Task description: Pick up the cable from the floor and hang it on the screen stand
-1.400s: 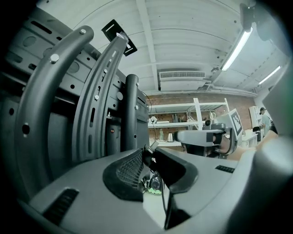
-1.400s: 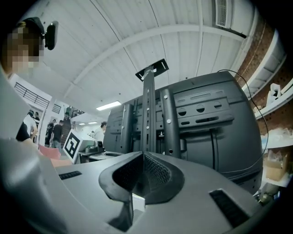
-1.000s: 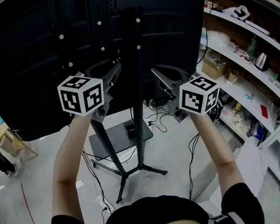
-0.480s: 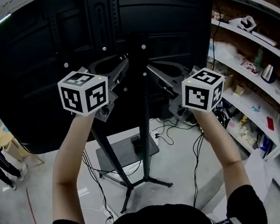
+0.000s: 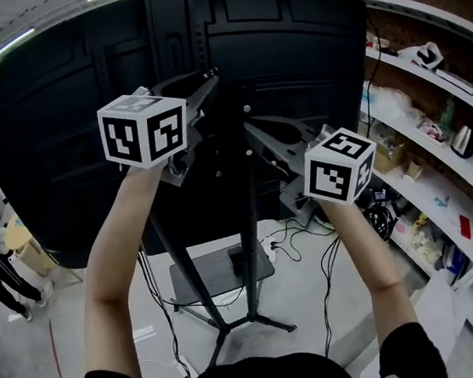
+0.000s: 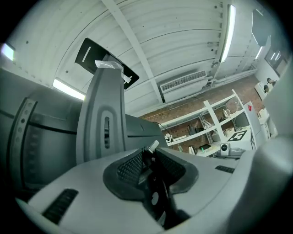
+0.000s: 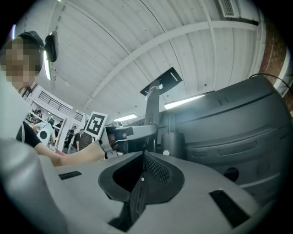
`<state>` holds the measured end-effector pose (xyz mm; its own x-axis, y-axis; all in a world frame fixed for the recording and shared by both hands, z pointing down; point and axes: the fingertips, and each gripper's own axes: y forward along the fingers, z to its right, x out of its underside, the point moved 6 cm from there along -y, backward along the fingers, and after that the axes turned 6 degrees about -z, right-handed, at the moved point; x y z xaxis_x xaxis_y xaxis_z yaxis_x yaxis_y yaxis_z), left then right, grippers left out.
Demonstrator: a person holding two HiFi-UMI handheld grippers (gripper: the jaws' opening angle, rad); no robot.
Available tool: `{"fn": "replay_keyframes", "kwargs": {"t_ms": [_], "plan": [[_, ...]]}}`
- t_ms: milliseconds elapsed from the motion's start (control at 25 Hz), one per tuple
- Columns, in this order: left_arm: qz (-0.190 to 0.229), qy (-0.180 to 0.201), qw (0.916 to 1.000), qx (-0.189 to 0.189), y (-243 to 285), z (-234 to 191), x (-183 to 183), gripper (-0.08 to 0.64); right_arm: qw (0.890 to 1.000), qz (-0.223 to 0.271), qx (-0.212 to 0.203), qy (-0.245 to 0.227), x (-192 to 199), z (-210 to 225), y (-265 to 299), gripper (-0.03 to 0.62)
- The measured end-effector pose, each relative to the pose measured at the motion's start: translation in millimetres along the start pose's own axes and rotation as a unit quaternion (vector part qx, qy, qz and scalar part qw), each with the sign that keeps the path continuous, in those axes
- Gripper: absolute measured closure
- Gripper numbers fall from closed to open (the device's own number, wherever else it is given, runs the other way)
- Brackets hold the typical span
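While left gripper (image 6: 147, 154) fingers pinch the cable (image 6: 155, 183) — only its plug end shows — by the screen stand (image 5: 245, 225), right gripper (image 7: 143, 167) fingers meet, empty. Shelf (image 5: 464, 87) clutter is unreadable.

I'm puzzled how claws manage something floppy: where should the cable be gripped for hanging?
Probably near its end, from the sides, as the left gripper does: the ribbed pads pinch the dark cable across its width, its small light tip just clear of them. That stiffer end should be easier to steer than the limp length.
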<state>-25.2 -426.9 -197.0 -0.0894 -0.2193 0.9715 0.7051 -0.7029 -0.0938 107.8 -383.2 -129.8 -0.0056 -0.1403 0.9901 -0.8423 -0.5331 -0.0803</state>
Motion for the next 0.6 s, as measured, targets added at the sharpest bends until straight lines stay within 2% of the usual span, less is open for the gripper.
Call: {"fn": "replay_keyframes", "kwargs": {"t_ms": [80, 360, 480, 600], "plan": [[0.002, 0.012, 0.9999, -0.008, 5.0, 3.6, -12.0, 0.469, 1.000, 0.004, -0.004, 0.002, -2.5, 2.4, -7.6, 0.565], [-0.012, 0.101, 0.9943, -0.032, 20.7, 12.9, -45.8, 0.469, 1.000, 0.020, -0.011, 0.004, -1.9, 6.9, -20.1, 0.565], [-0.028, 0.156, 0.9858, -0.055, 29.8, 14.9, -54.8, 0.469, 1.000, 0.017, -0.014, 0.004, 0.2, 6.7, -24.4, 0.565], [-0.052, 0.221, 0.9707, -0.078, 38.8, 14.1, -60.7, 0.469, 1.000, 0.018, -0.014, 0.001, -0.7, 8.9, -26.3, 0.565]]}}
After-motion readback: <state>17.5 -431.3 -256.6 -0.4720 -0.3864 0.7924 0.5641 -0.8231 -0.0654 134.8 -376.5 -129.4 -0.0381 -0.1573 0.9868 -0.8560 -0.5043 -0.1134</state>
